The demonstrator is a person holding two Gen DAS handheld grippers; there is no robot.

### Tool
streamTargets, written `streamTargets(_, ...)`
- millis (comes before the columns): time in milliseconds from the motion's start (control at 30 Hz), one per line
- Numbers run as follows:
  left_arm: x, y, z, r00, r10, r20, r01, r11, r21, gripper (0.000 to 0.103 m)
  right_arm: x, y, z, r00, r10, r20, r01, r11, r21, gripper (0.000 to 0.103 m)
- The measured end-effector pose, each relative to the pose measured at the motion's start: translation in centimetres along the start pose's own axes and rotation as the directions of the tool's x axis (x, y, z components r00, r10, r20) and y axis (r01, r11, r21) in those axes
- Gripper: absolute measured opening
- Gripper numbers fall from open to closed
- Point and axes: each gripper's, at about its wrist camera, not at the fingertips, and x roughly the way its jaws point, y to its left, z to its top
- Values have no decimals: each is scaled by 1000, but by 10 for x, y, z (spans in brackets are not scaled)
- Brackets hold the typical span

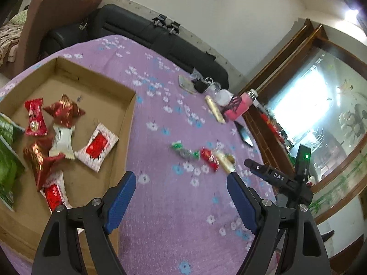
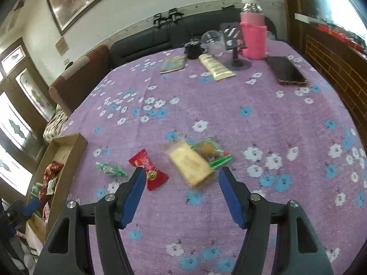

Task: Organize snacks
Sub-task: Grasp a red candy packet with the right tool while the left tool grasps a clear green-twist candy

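Note:
A shallow cardboard box [image 1: 128, 114] lies on the purple flowered tablecloth and holds several wrapped snacks, red [image 1: 34, 120], white [image 1: 62, 142] and green. My left gripper [image 1: 181, 183] is open and empty over the cloth beside the box's right wall. Loose on the cloth lie a green candy [image 2: 110, 169], a red candy [image 2: 149, 170], a yellow cake packet [image 2: 190, 163] and a green-edged packet [image 2: 212, 152]. My right gripper [image 2: 182, 176] is open, its fingers on either side of the yellow packet, just short of it. The box also shows in the right wrist view [image 2: 68, 151].
At the table's far side stand a pink-sleeved bottle [image 2: 253, 36], a phone stand [image 2: 236, 43], a cream tube [image 2: 216, 66], a dark phone [image 2: 286, 71], a clear cup [image 2: 212, 40] and a flat packet [image 2: 173, 64]. A black sofa [image 1: 137, 29] runs behind the table.

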Motion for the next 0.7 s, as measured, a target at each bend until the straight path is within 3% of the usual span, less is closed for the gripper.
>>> streamTargets(100, 6, -4, -4, 1000, 5, -24, -4, 1000, 10, 84, 16, 20, 0, 1000, 22, -22, -24, 997, -74, 65)
streamTargets(267, 10, -15, -8, 999, 4, -48, -2, 999, 45, 84, 55, 68, 3, 997, -54, -46, 38, 954, -296, 64)
streamTargets(333, 9, -18, -7, 999, 10, -52, -7, 998, 61, 84, 67, 75, 1, 994, -100, -52, 77, 940, -332, 50)
streamTargets(433, 10, -22, -1, 998, 25, -55, -20, 996, 84, 84, 82, 70, 0, 992, -83, -99, 49, 950, -308, 31)
streamTargets(533, 17, -27, 7, 997, 40, -63, -33, 994, 107, 84, 83, 63, -3, 994, -72, -88, 44, 959, -280, 19)
streamTargets(700, 44, -44, 15, 993, 66, -100, -48, 984, 174, 84, 73, 44, -7, 995, 27, -99, -44, 984, -171, 19)
